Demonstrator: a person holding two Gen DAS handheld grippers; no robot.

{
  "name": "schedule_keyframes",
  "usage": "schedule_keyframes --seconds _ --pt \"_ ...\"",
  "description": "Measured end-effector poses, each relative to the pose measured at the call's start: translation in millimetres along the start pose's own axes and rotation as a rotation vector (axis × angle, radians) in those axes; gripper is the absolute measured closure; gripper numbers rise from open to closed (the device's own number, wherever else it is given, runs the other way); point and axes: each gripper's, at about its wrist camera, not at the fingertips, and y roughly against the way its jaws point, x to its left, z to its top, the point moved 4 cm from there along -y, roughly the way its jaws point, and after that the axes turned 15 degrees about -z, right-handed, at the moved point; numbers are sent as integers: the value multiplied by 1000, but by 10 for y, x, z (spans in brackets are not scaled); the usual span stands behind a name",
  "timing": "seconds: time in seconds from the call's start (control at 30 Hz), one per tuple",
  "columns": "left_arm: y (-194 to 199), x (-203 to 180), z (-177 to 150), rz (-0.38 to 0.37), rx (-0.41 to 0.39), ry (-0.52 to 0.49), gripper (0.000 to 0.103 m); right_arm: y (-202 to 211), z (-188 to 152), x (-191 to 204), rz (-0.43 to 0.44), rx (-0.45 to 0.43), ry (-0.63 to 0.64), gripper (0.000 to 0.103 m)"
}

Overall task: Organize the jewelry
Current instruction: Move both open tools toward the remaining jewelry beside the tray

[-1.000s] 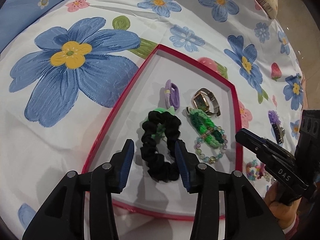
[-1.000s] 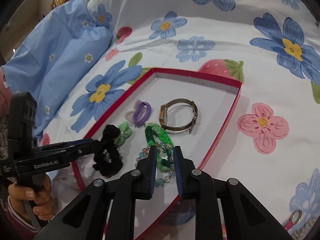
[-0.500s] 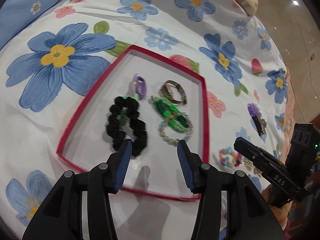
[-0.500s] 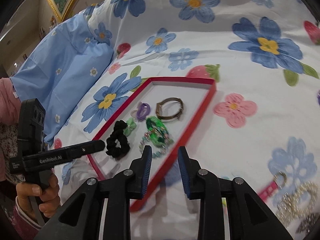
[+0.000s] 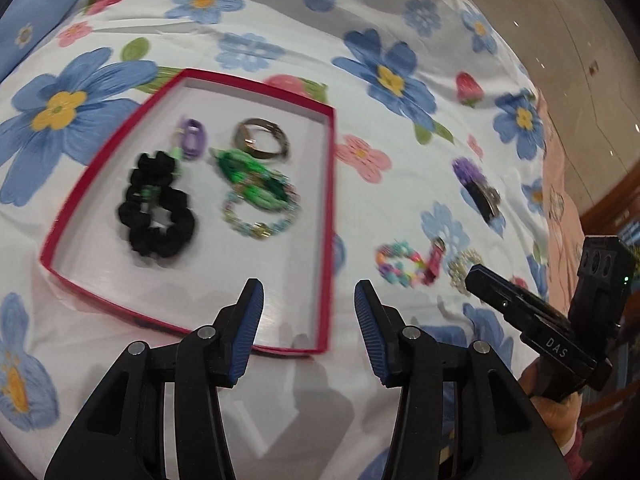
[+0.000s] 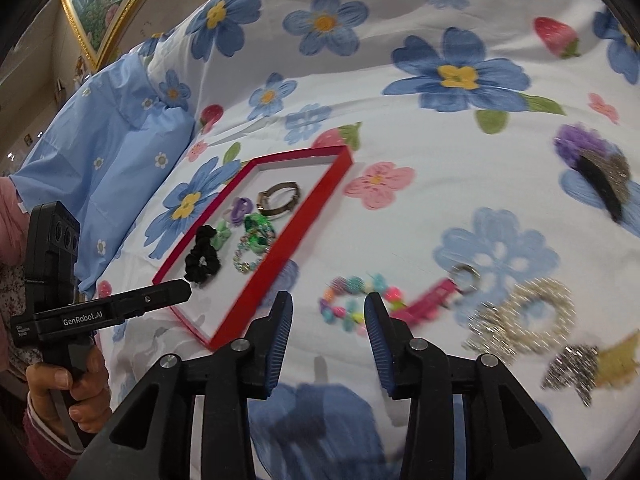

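Note:
A red-rimmed tray [image 5: 329,216] [image 6: 304,220] lies on the flowered bedsheet. It holds a black scrunchie [image 5: 156,212] [image 6: 202,260], a purple hair tie [image 5: 194,140], a watch [image 5: 262,142], a green braided band [image 5: 252,178] and a beaded bracelet [image 5: 260,220]. Right of the tray lie a colourful bead bracelet [image 5: 398,266] [image 6: 360,300], a pink clip [image 6: 434,298], a glittery scrunchie [image 6: 528,320] and a purple-flower clip [image 5: 476,184] [image 6: 596,172]. My left gripper [image 5: 308,304] is open and empty above the tray's near edge. My right gripper [image 6: 328,316] is open and empty, just before the colourful bracelet.
A light blue pillow [image 6: 104,152] lies at the far left. More glittery pieces [image 6: 576,364] lie at the right. The bed's right edge and a tiled floor [image 5: 560,20] show beyond the sheet.
Both grippers pulled back from the tray and swung right. My right gripper opened from nearly shut and now faces the loose jewelry. The black scrunchie stays in the tray.

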Motion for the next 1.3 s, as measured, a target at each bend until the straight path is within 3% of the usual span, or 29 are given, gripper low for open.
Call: schedule_keyframes --seconds 0.3,0.4,0.83,1.3 --pt "-271 -303 -190 -26 70 -52 54 263 -234 -333 -69 -17 -28 59" --pt "-318 -401 -238 -1 76 -90 49 312 -324 -443 -85 -11 -41 59" --pt "-572 -750 -327 -26 157 -179 49 468 -558 -907 -145 -3 -115 58" --pt "-1124 -1146 -39 -32 230 -352 49 280 -483 -1174 -201 31 -124 58"
